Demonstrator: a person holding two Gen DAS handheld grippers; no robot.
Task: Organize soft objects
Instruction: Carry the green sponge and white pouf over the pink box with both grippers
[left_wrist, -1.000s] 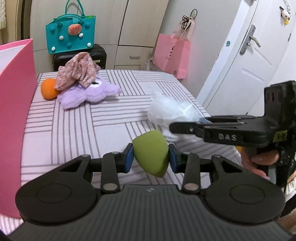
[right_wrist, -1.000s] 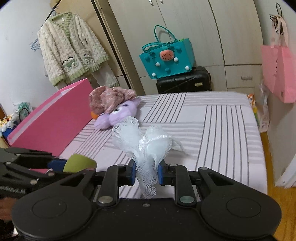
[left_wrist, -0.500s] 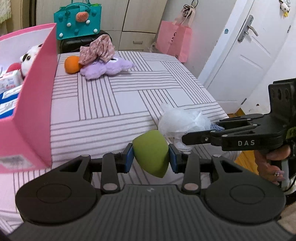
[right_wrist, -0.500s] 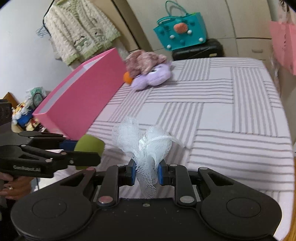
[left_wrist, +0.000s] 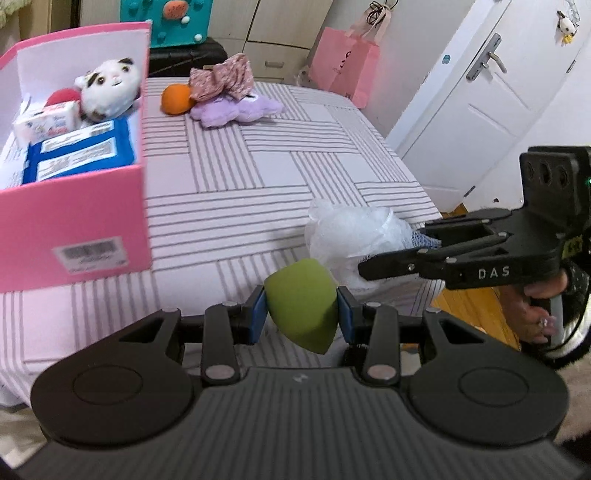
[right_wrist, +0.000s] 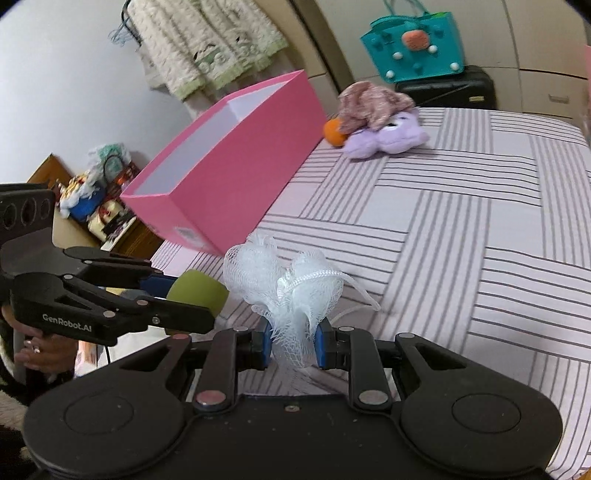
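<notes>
Left wrist view: left gripper (left_wrist: 301, 319) clamps the green sponge (left_wrist: 301, 302), right gripper (right_wrist: 291, 343) pinches the white mesh pouf (right_wrist: 291, 291) — carrying stage — next, likely release over the pink box (left_wrist: 74, 229) at left.

Teal bag (left_wrist: 166, 22) cut off by top edge.

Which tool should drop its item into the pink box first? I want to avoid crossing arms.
Probably left. The left tool, shut on the green sponge, is on the pink box side; the right tool, holding the white mesh pouf, would have to reach across it.
</notes>
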